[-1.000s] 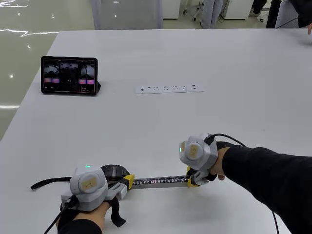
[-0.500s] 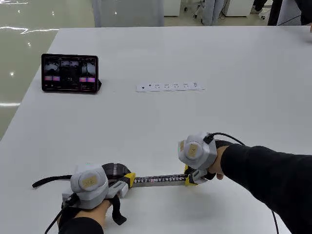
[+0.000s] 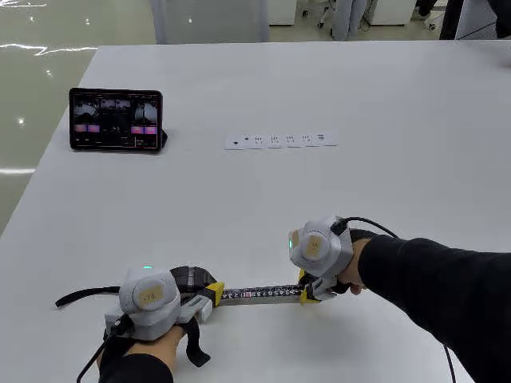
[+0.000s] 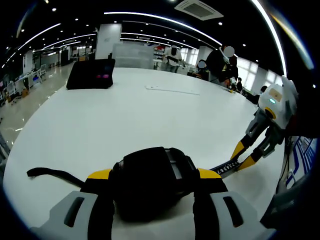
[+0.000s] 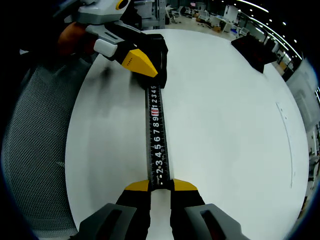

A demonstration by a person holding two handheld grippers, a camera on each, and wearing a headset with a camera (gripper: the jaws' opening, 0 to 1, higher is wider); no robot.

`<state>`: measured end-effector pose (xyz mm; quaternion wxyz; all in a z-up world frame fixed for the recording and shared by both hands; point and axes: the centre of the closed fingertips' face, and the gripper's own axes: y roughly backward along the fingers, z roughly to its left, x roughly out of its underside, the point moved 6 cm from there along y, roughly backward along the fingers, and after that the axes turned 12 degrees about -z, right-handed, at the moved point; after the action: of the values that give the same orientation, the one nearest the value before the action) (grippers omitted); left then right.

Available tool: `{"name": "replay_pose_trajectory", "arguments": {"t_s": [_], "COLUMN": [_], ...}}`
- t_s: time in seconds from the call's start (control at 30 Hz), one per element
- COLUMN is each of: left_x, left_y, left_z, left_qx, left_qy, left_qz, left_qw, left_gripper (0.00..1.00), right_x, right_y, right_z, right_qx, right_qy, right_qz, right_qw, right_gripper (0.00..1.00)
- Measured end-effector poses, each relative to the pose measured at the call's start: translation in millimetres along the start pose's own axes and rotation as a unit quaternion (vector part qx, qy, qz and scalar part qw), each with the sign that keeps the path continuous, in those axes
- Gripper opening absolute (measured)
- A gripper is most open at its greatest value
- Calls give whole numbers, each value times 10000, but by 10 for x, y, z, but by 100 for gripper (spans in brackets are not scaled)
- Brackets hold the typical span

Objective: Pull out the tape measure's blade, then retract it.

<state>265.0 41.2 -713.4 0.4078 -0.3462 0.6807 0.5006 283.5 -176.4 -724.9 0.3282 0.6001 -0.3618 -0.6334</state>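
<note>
The white workbench (image 3: 319, 104) carries a tablet (image 3: 116, 120) propped at its far left and a white power strip (image 3: 279, 141) lying near the middle, both well apart from the work. At the near edge sits the tape measure case (image 3: 188, 279), black, resting on the table with its black wrist strap (image 3: 80, 298) trailing to the left.

The left gripper (image 4: 153, 176) is closed around that case, one yellow-tipped jaw on each side. The right gripper (image 5: 160, 186) is pinched narrow on the free end of the blade (image 5: 155, 130), which runs straight and flat between the two, just above or on the tabletop. Only a short run of blade is out.

This reads as the extended stage between pull and return. If more length is wanted, the right gripper draws straight away along the blade's line while the left pins the case. For retracting, the right gripper should walk the tip back toward the case mouth rather than let it snap.
</note>
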Motion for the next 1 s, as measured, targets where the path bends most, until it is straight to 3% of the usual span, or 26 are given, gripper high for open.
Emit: {"name": "replay_pose_trajectory", "arguments": {"t_s": [1.0], "left_x": [11], "left_y": [-15], "left_z": [10], "left_qx": [41], "left_qy": [-57], "left_qz": [33], "left_qw": [10000], "left_gripper": [59], "right_x": [-194], "right_y": [-116], "right_z": [11], "right_qx": [-55], "right_qy": [2], "right_qz": [-112], "right_qw": [9999], "right_gripper": [10]}}
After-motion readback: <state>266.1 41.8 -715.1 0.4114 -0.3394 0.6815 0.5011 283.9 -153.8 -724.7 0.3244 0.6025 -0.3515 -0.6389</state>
